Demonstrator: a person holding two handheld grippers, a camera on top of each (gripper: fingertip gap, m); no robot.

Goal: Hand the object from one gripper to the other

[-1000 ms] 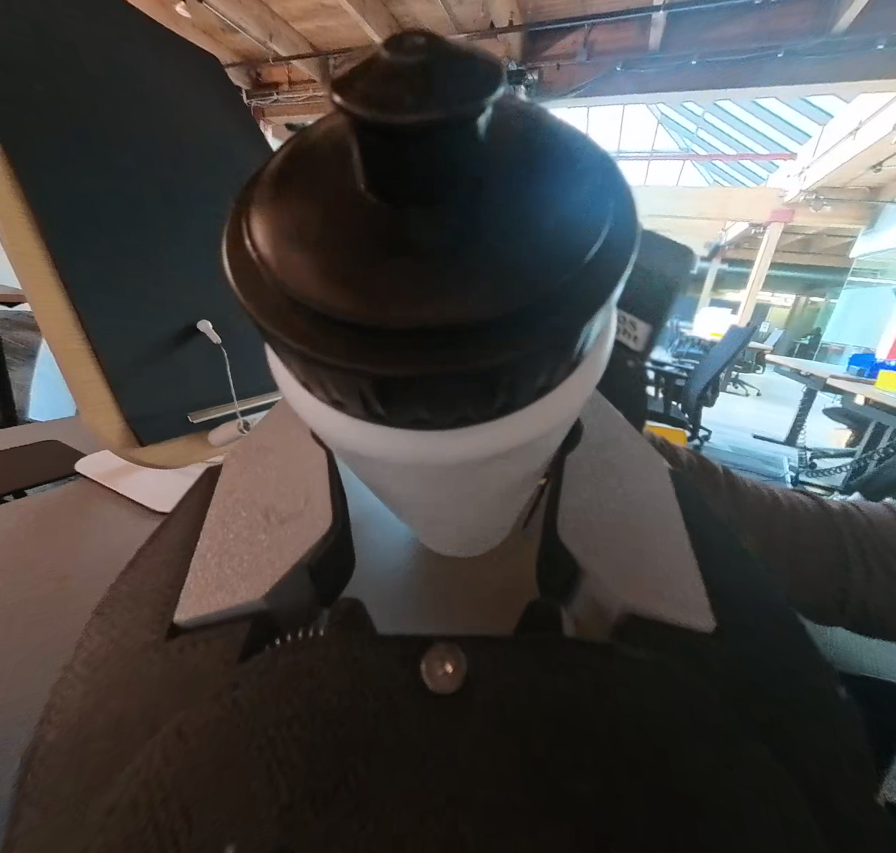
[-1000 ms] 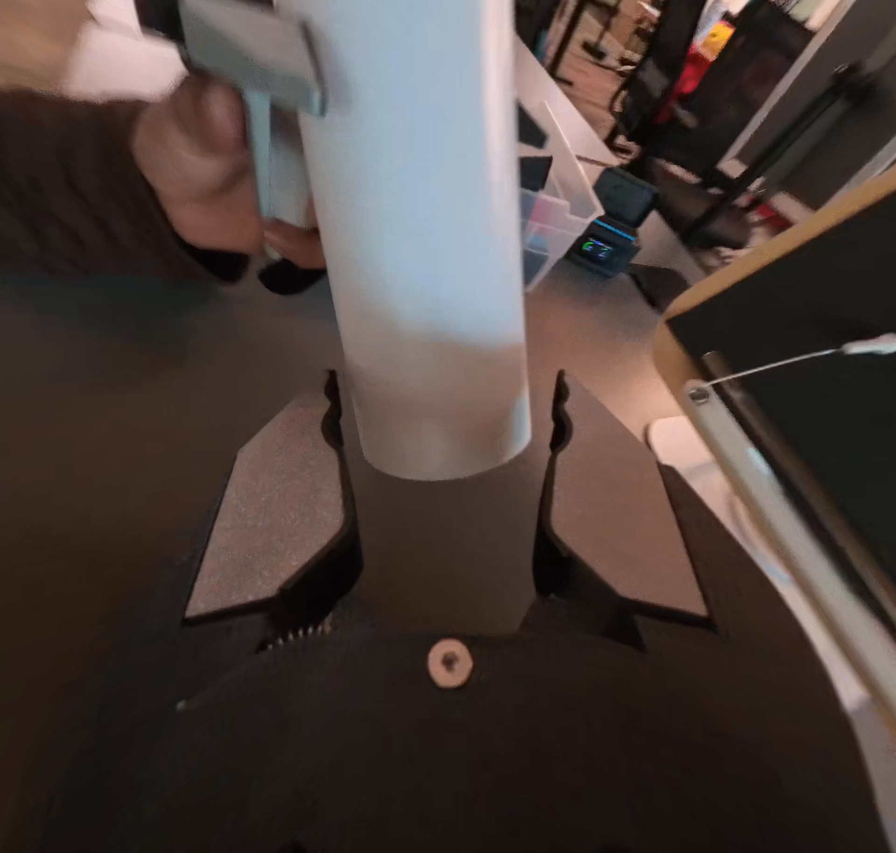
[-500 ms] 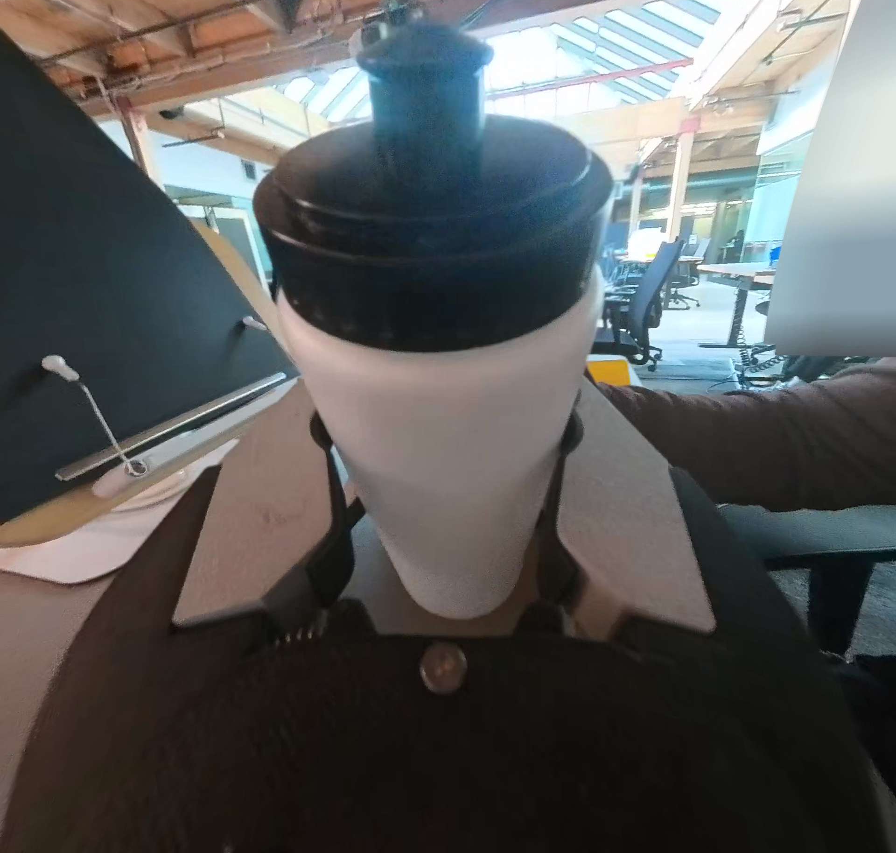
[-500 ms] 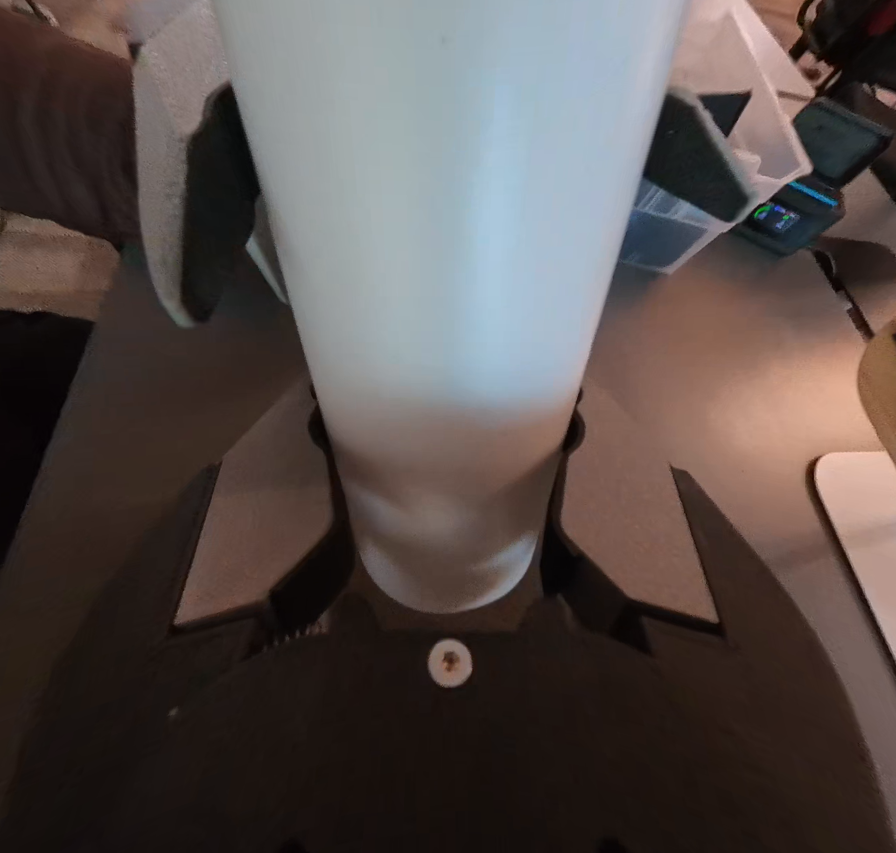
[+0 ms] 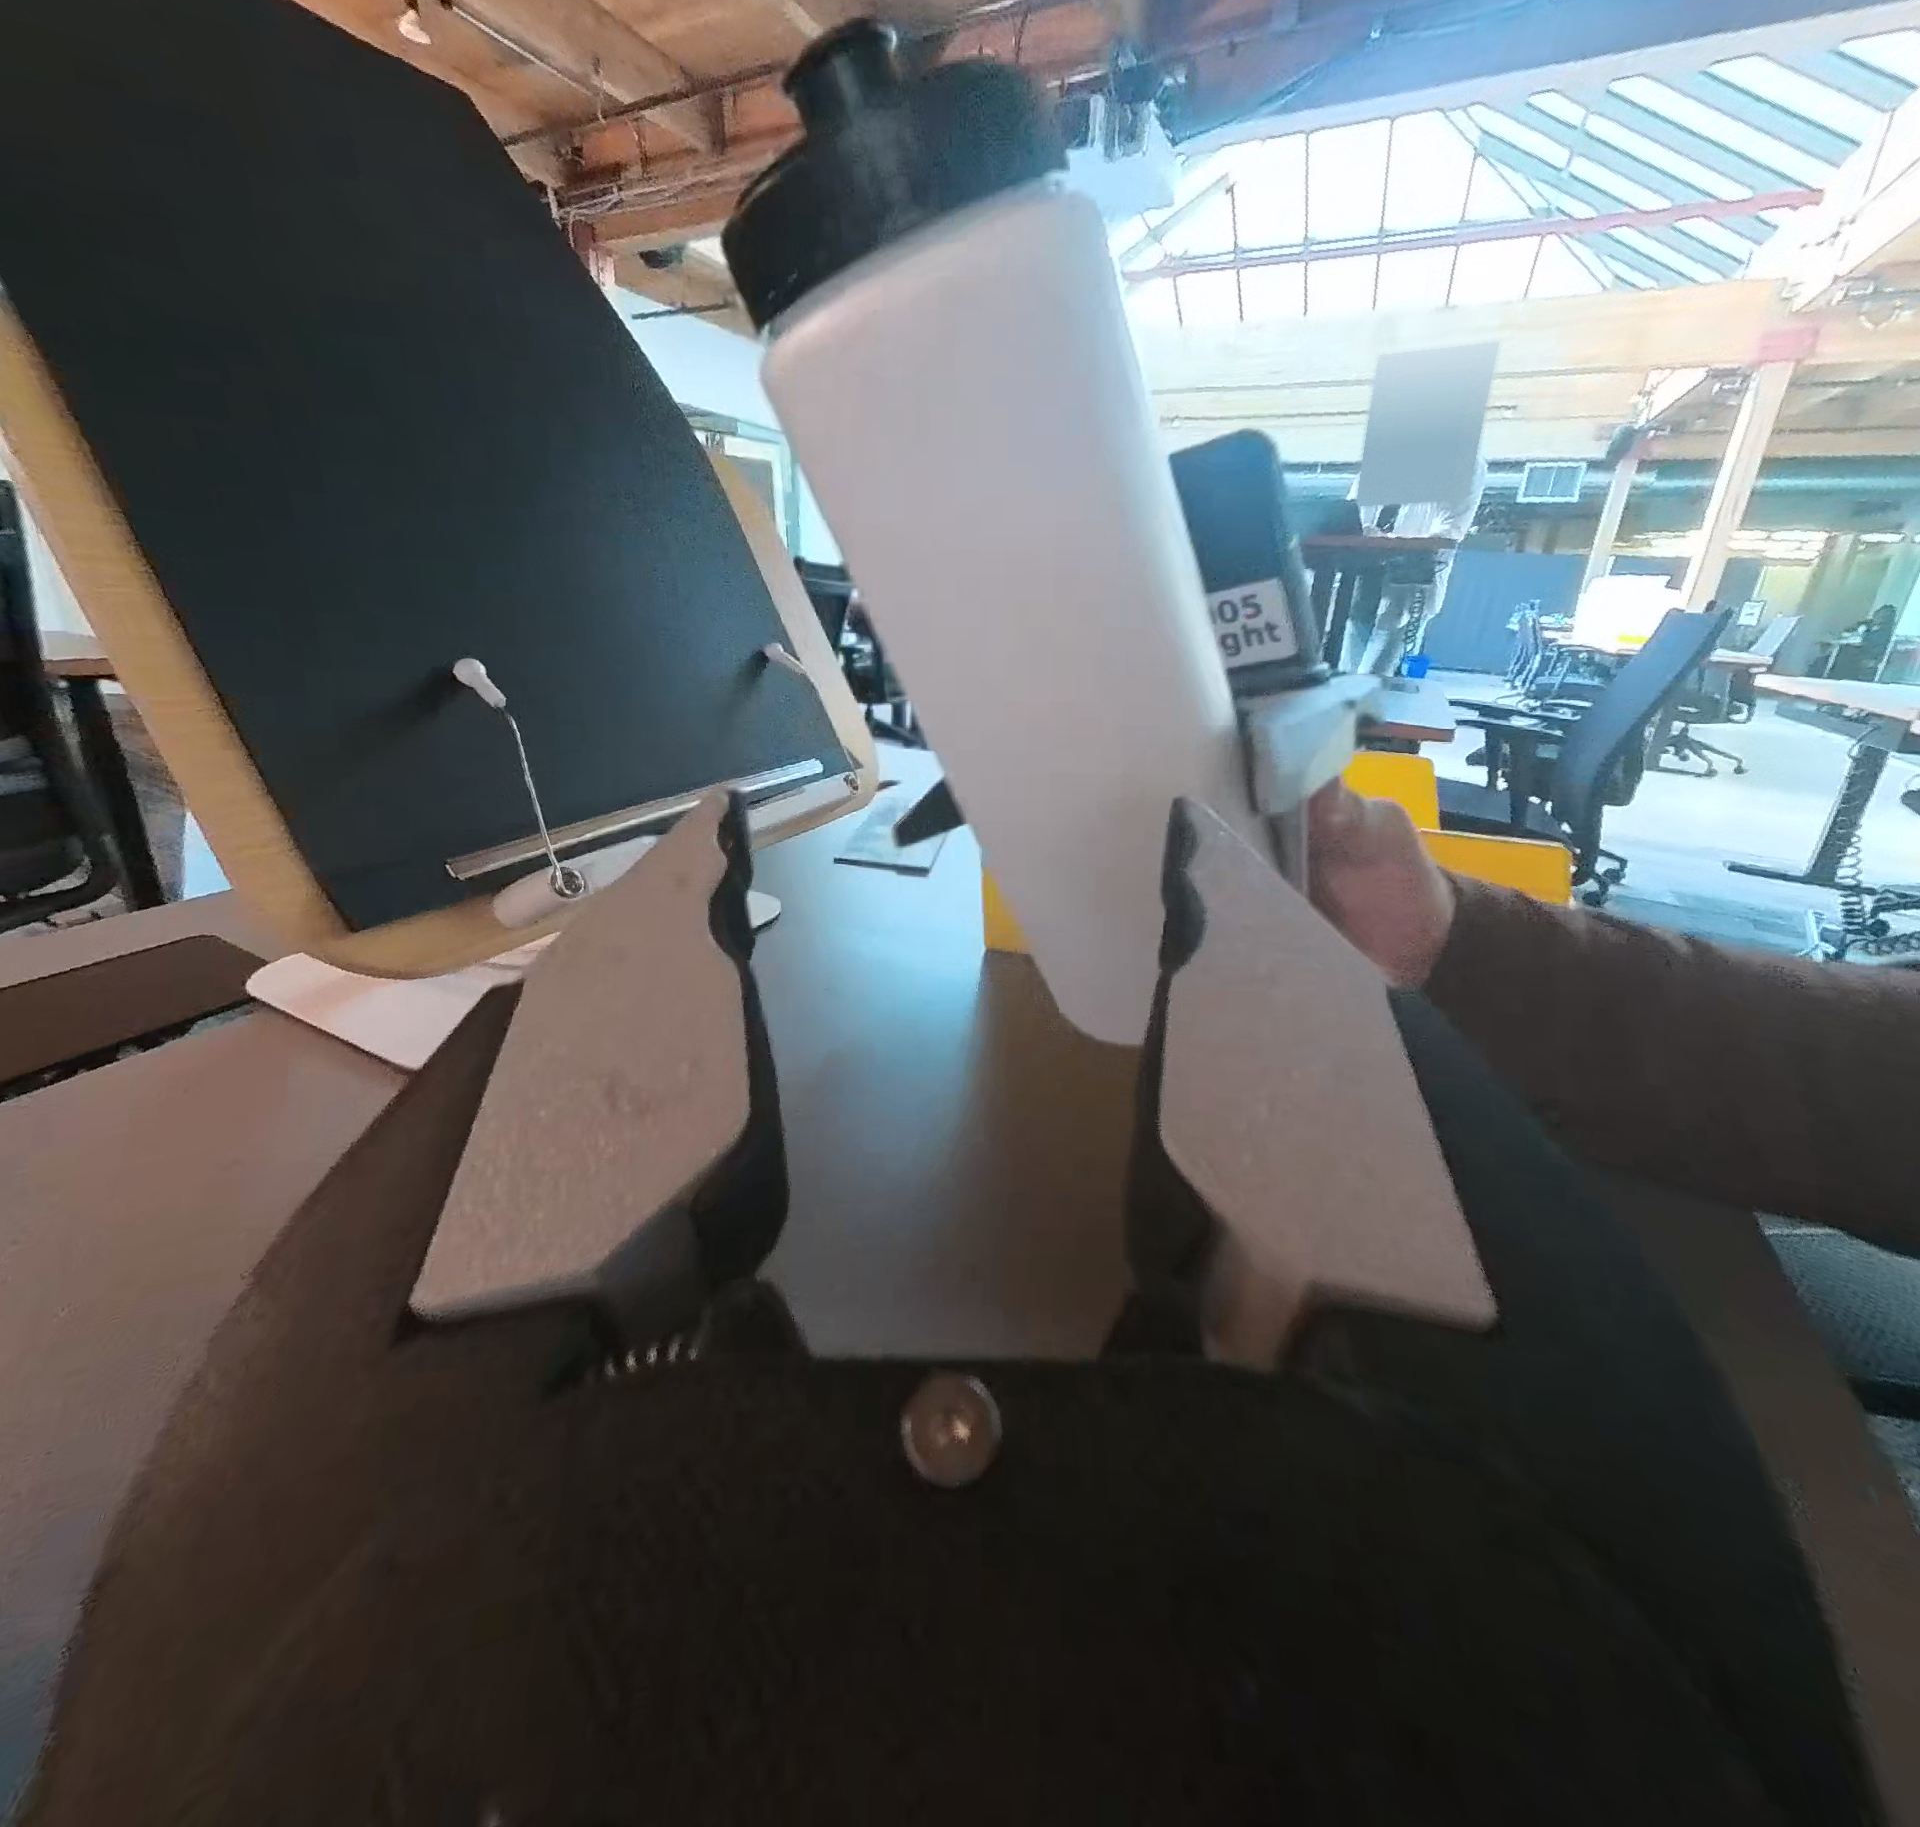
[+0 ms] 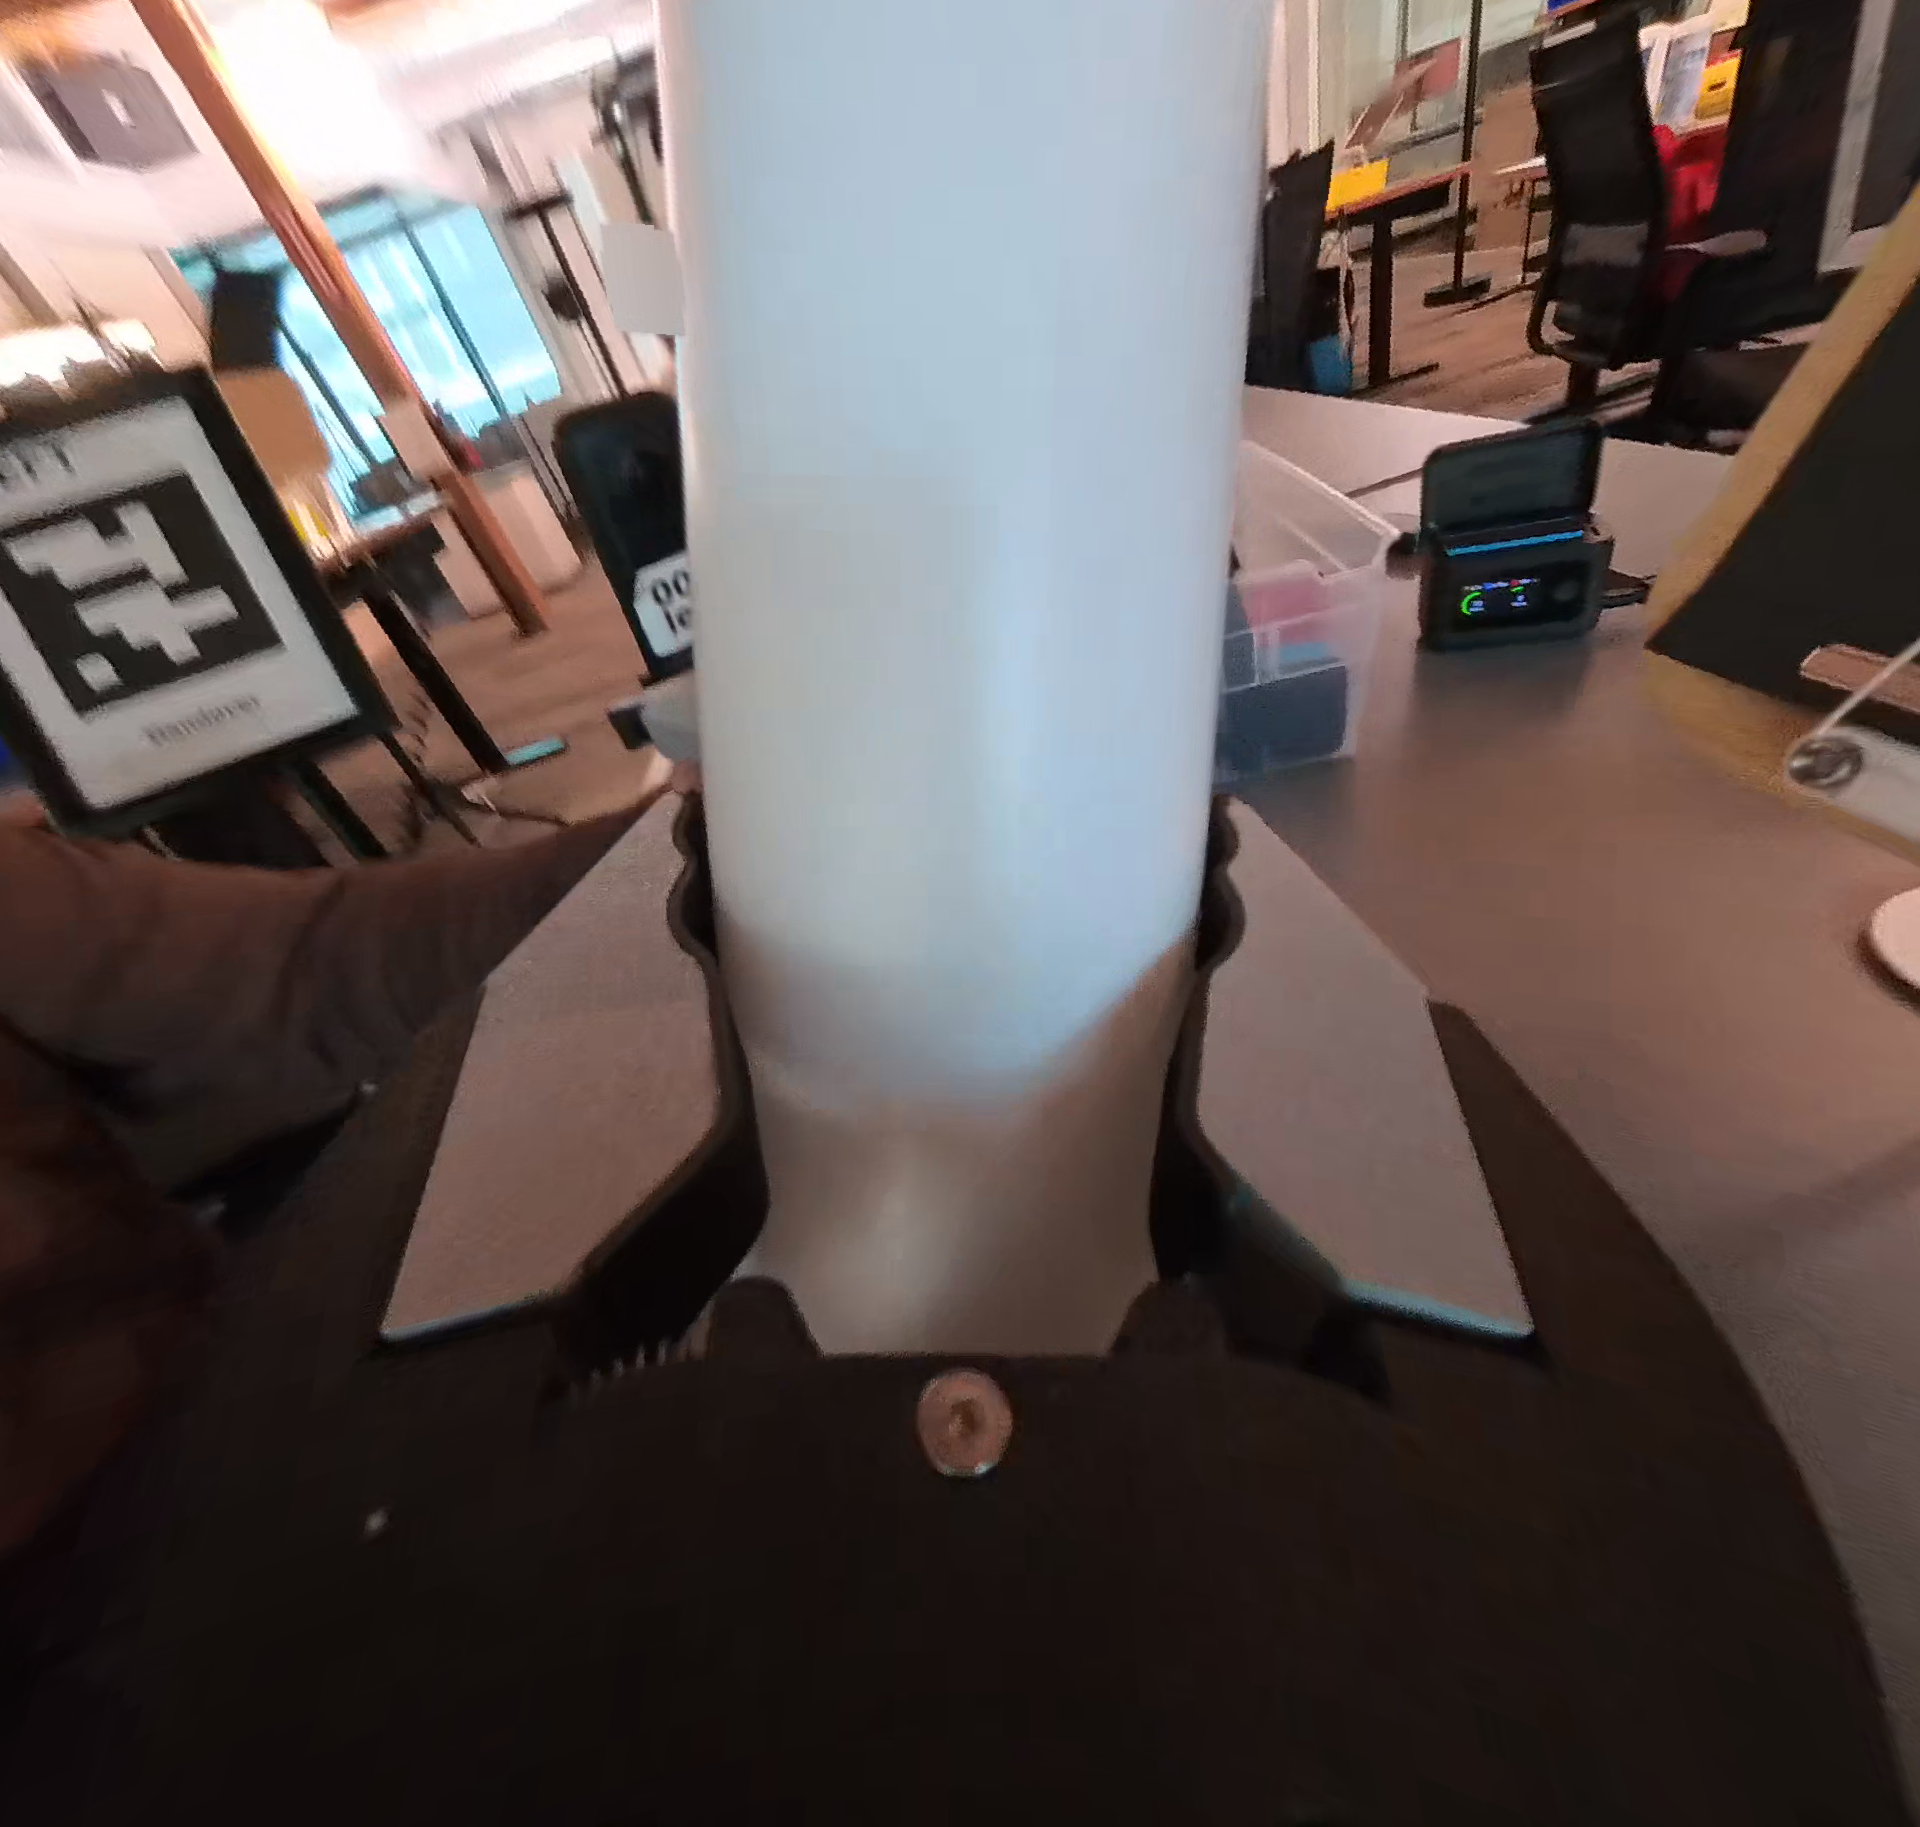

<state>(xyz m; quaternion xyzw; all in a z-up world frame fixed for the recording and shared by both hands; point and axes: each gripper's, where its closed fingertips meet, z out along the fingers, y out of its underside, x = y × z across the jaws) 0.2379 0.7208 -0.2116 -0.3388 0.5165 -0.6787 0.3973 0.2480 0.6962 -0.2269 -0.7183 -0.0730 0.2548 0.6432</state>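
A white bottle (image 5: 997,572) with a black cap (image 5: 894,167) is tilted in the air in front of my left gripper (image 5: 954,821). The left gripper is open. The bottle's base sits between its fingertips, close to the right finger, and is not gripped. In the left wrist view, my right gripper (image 5: 1299,749) and the hand (image 5: 1371,884) that holds it are at the bottle's lower right side. In the right wrist view, my right gripper (image 6: 954,842) is shut on the bottle's (image 6: 956,489) lower body, and the cap is out of frame.
A dark board with a wooden rim (image 5: 364,427) stands on a white base on the grey table (image 5: 187,1206) to the left. A clear plastic box (image 6: 1299,655) and a small black device with a lit screen (image 6: 1507,572) sit on the table. A black-and-white marker board (image 6: 135,593) stands at the left.
My left gripper has let go of the bottle, opened and drawn back. My right gripper has shut on the bottle's lower body and now carries it, tilted.
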